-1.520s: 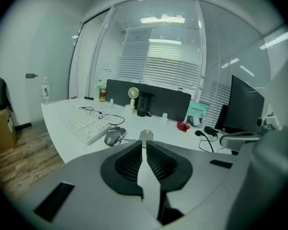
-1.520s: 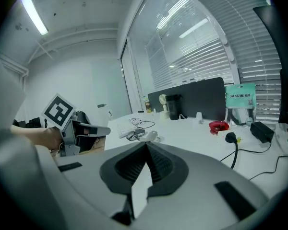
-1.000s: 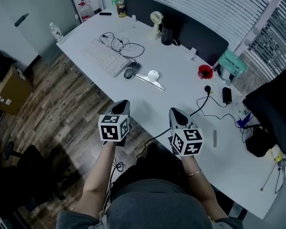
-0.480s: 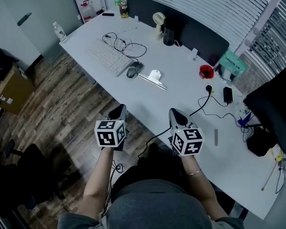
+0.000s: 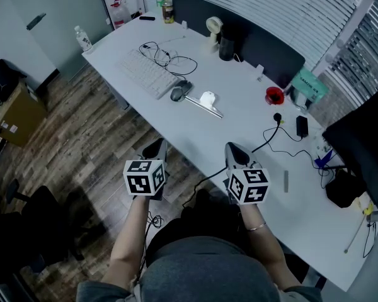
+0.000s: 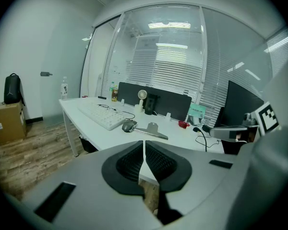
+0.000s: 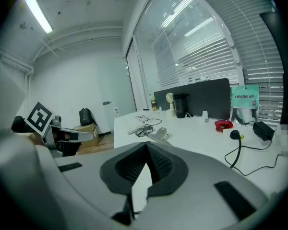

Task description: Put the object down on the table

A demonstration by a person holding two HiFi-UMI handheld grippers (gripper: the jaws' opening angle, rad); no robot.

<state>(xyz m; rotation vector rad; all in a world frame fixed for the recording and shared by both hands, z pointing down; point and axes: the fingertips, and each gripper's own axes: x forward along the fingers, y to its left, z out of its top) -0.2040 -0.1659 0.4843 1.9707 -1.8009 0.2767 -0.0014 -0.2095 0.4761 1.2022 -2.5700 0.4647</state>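
Note:
Both grippers are held side by side near the front edge of the white table [image 5: 195,134]. My left gripper [image 5: 156,147] hangs over the wooden floor just off the table's edge; its pads meet with nothing between them [image 6: 144,143]. My right gripper [image 5: 233,148] is above the table's front edge, also shut and empty [image 7: 146,146]. A silver clip-like object with a white top [image 5: 205,101] lies on the table beyond the grippers, beside a dark mouse [image 5: 178,93]. The same object lies ahead in the left gripper view [image 6: 152,131].
A white keyboard [image 5: 146,73] and tangled cables sit at the far left of the table. A small fan [image 5: 213,25], black cup [image 5: 225,48], red bowl [image 5: 273,95], teal box [image 5: 307,83] and black plug with cable [image 5: 274,118] stand further back and right. A cardboard box [image 5: 12,115] is on the floor.
The left gripper has drawn slightly back and left, away from the table's edge. The right gripper has stayed put. Both have stayed shut.

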